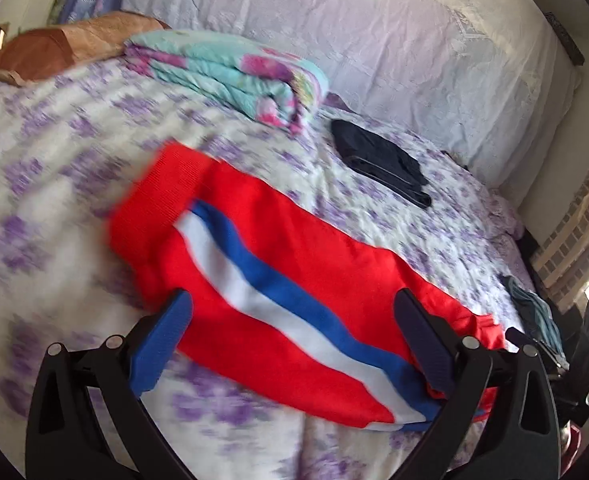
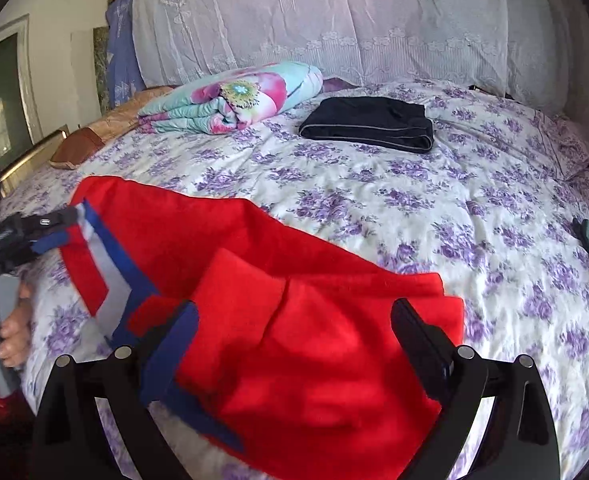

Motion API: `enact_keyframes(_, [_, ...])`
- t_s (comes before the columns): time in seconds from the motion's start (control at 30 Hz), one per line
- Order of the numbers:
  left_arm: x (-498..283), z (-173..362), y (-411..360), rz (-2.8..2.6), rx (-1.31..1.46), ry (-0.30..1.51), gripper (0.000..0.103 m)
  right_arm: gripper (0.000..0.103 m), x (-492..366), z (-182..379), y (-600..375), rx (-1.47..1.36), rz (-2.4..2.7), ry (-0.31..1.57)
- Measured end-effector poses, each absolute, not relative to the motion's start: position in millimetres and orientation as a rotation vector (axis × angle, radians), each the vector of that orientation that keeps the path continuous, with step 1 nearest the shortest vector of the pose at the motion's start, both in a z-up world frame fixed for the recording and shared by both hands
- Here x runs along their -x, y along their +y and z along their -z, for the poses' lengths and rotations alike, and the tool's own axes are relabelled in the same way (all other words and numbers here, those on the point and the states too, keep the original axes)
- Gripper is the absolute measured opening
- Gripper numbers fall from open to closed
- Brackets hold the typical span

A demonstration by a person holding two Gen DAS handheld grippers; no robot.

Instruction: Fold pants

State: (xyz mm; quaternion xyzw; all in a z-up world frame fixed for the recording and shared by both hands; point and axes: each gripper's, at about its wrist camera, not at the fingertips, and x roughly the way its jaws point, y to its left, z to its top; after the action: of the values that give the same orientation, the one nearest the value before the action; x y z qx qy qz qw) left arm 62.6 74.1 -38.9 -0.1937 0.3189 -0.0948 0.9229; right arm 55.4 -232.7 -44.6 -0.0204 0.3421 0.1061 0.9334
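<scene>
1. Red pants with a white and blue side stripe lie on the bed, across the near part of the floral bedspread. The ribbed cuff end points toward the far side in the left wrist view.
2. In the right wrist view the pants show a folded-over layer of red cloth near the camera.
3. Left gripper: jaws stand wide, one finger either side of the pant leg, nothing clamped. That view is motion-blurred.
4. Right gripper: jaws stand wide over the red cloth, nothing clamped. Whether the pads touch the fabric cannot be told.
5. The left gripper also shows at the left edge of the right wrist view, beside the striped edge.
6. Farther back: folded dark garment, folded floral quilt, brown pillow.
7. A white lace curtain hangs behind the bed.
</scene>
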Motion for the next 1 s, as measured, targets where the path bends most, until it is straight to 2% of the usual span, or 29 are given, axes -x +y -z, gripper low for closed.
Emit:
enact_keyframes(0.1, [-58,35,97,0.159,0.387,0.640,0.098,0.100,-83,67,-225,0.017,-0.240,0.803])
enact_keyframes(0.2, [-66,59,121,0.122,0.474,0.700,0.098,0.100,-91,76,-227,-0.041,-0.260,0.821])
enact_keyframes(0.23, [-71,70,134,0.166,0.596,0.749,0.098,0.100,-90,72,-230,-0.060,-0.264,0.813])
enact_keyframes(0.33, [-68,73,153,0.211,0.707,0.691,0.098,0.100,-72,56,-240,-0.111,-0.274,0.739])
enact_keyframes(0.5, [-66,72,146,0.193,0.666,0.686,0.098,0.100,-29,45,-218,0.044,-0.353,0.654])
enact_keyframes(0.67, [-66,71,150,0.213,0.699,0.666,0.098,0.083,-12,53,-179,0.228,-0.379,0.624])
enact_keyframes(0.9, [-63,71,150,0.217,0.703,0.657,0.098,0.075,-38,68,-162,0.288,-0.363,0.717])
enact_keyframes(1.0, [-62,71,151,0.225,0.710,0.649,0.098,0.057,-45,68,-169,0.227,-0.371,0.732])
